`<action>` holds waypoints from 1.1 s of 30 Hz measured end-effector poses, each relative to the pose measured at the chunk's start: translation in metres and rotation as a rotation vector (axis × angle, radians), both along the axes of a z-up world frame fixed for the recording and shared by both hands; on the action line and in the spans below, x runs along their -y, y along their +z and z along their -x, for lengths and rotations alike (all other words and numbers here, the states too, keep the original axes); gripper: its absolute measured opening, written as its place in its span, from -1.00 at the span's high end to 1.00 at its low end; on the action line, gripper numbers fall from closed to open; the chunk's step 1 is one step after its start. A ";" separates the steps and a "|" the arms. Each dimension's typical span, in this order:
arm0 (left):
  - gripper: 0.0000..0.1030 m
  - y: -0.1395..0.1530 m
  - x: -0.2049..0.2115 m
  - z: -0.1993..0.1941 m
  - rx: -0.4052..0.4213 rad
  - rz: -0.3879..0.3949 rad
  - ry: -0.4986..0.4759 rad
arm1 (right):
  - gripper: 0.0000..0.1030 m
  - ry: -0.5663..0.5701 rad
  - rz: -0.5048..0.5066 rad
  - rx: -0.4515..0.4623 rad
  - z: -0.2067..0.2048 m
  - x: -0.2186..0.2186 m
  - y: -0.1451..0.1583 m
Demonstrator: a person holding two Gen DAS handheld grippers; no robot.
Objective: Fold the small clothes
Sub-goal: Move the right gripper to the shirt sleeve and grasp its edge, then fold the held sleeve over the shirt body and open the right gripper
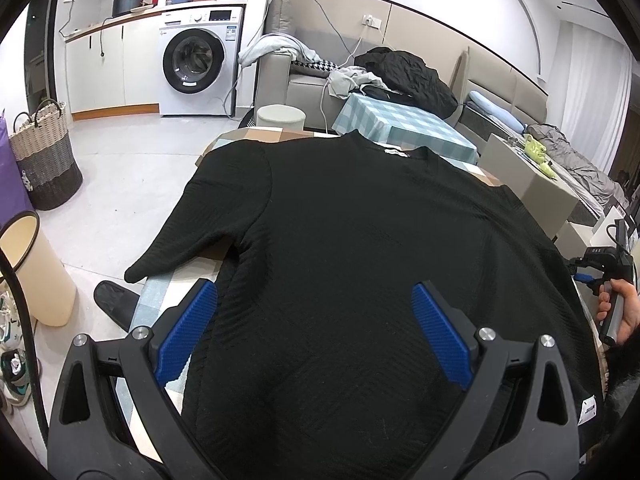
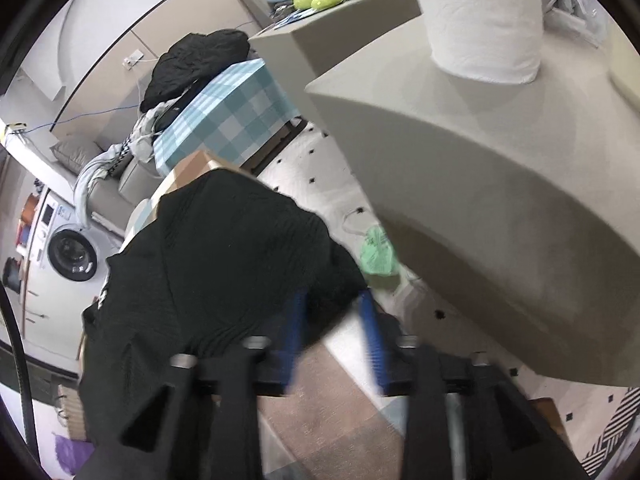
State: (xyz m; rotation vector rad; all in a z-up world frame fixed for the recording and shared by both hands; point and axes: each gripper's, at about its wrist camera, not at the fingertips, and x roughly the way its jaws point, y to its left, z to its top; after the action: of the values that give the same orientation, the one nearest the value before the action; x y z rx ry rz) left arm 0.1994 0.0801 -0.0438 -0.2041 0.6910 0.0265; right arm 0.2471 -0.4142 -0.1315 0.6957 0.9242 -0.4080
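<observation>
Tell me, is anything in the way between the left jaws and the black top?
Nothing visible is. The left gripper hangs open right over the black top, which lies spread on the table, with only air between its jaws and the cloth.

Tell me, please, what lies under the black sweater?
The black sweater lies spread over a table with a checked cloth, visible only at the edges and corners. Whatever else sits beneath the sweater's middle is covered and cannot be seen.
</observation>
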 end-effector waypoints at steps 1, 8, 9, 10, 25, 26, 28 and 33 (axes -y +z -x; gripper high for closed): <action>-0.89 0.000 0.001 -0.001 0.000 -0.003 -0.003 | 0.24 -0.003 -0.012 0.010 0.001 0.002 -0.001; -0.89 0.001 0.000 -0.003 0.001 -0.008 -0.007 | 0.59 -0.010 -0.027 -0.005 -0.013 -0.002 -0.008; -0.89 0.001 -0.001 -0.003 0.003 -0.007 -0.006 | 0.71 -0.006 -0.001 0.002 -0.014 -0.003 -0.005; -0.89 0.002 -0.002 -0.003 0.005 -0.007 -0.005 | 0.75 0.003 0.022 0.008 -0.015 -0.005 -0.002; -0.89 0.020 -0.023 0.009 0.054 0.015 0.072 | 0.76 0.639 -0.022 0.382 -0.078 -0.163 0.092; -0.89 0.019 -0.024 0.008 0.049 0.019 0.071 | 0.64 0.693 -0.024 0.342 -0.078 -0.180 0.085; -0.89 0.016 -0.025 0.007 0.035 0.020 0.065 | 0.21 0.747 -0.023 0.274 -0.075 -0.202 0.072; -0.89 0.004 -0.036 -0.002 -0.002 0.048 0.080 | 0.03 0.633 0.017 0.173 -0.056 -0.192 0.053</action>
State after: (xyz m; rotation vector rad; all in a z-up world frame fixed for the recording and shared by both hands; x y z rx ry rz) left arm 0.2014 0.1162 -0.0397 -0.2774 0.6855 0.0865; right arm 0.3034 -0.2227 -0.0786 0.3842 0.9208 0.2030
